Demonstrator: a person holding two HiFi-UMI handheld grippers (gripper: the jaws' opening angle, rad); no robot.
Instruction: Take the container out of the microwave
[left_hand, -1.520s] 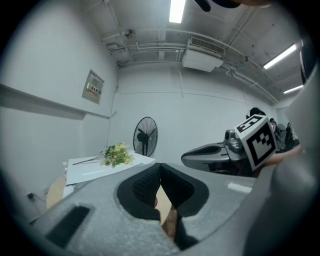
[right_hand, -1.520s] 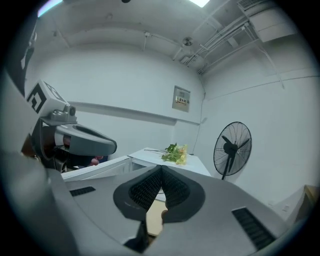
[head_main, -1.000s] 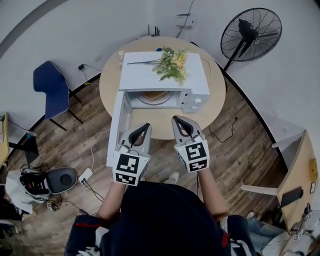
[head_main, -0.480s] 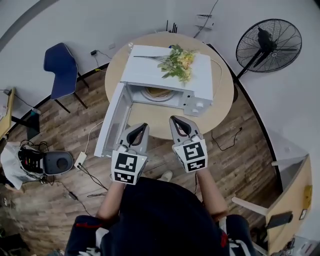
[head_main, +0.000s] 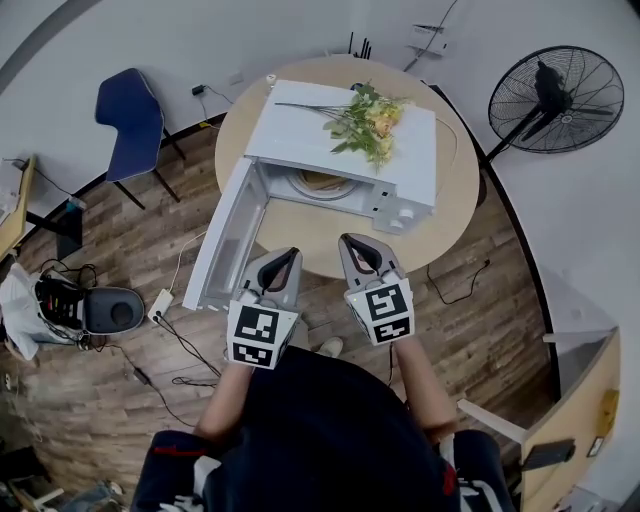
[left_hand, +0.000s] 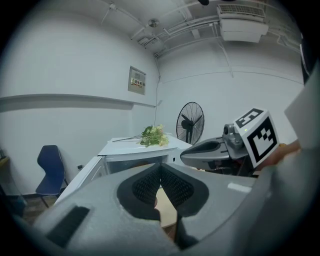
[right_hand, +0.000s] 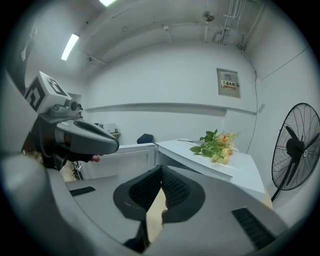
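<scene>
Microwave (head_main: 300, 130) stands door-open on the round tabletop (head_main: 452, 180), its roof hiding most of the container (head_main: 318, 182) inside. Left tongs (head_main: 291, 252) and right tongs (head_main: 351, 240) are pressed together, pinching nothing.

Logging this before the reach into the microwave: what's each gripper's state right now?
Left gripper: tongs closed, holding nothing.
Right gripper: tongs closed, holding nothing.

The microwave (head_main: 340, 140) sits on the round table (head_main: 330, 235), its door (head_main: 228, 240) swung open to the left, flowers (head_main: 365, 120) lying on top, the container (head_main: 318, 183) inside. A chair (head_main: 128, 115) stands left of the table, a fan (head_main: 570, 100) to its right.
</scene>
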